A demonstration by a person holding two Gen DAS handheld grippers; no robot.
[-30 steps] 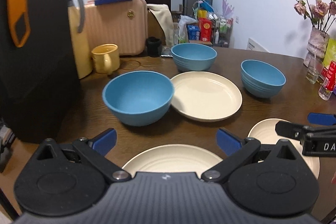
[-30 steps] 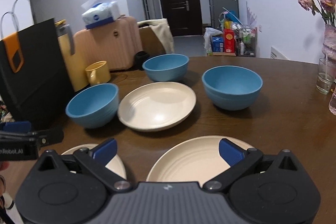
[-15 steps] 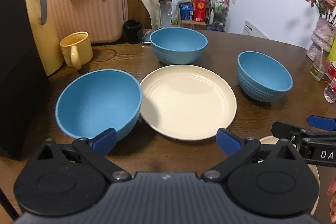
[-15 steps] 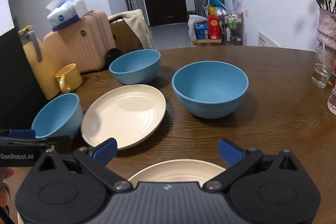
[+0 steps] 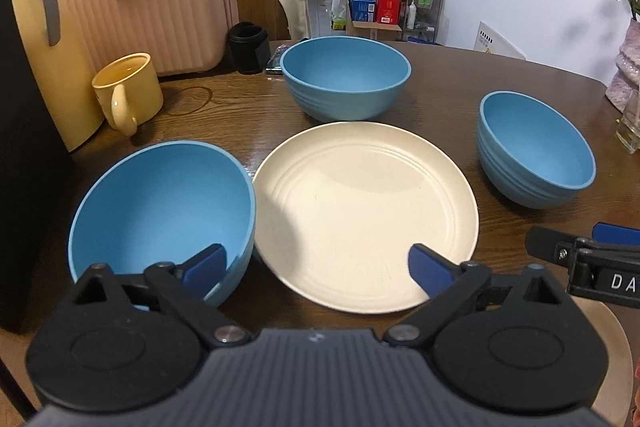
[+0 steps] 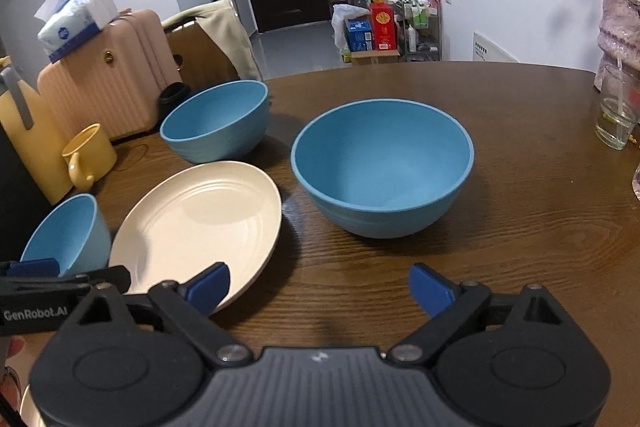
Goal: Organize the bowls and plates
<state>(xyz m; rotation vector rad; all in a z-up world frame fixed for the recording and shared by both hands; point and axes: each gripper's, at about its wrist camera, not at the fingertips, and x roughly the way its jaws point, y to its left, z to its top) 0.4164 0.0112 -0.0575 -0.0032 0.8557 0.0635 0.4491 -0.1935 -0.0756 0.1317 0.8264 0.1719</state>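
We judge the blue bowls rigid, light, matte, prob. plastic; take hold at the rim. Left gripper [image 5: 316, 267] tilts down over the near-left bowl [image 5: 160, 211] and cream plate [image 5: 366, 213]; jaws wide, closing, pads pressing nothing. Right gripper [image 6: 320, 289] faces the right bowl [image 6: 382, 167] on the table [image 6: 520, 227]; jaws closing, nothing held.

A glossy, grained wooden finish was shown by the table [image 6: 520, 247]. The blue bowls [image 6: 380, 167] looked matt; the cream plate [image 5: 360, 211] was faintly sheened.
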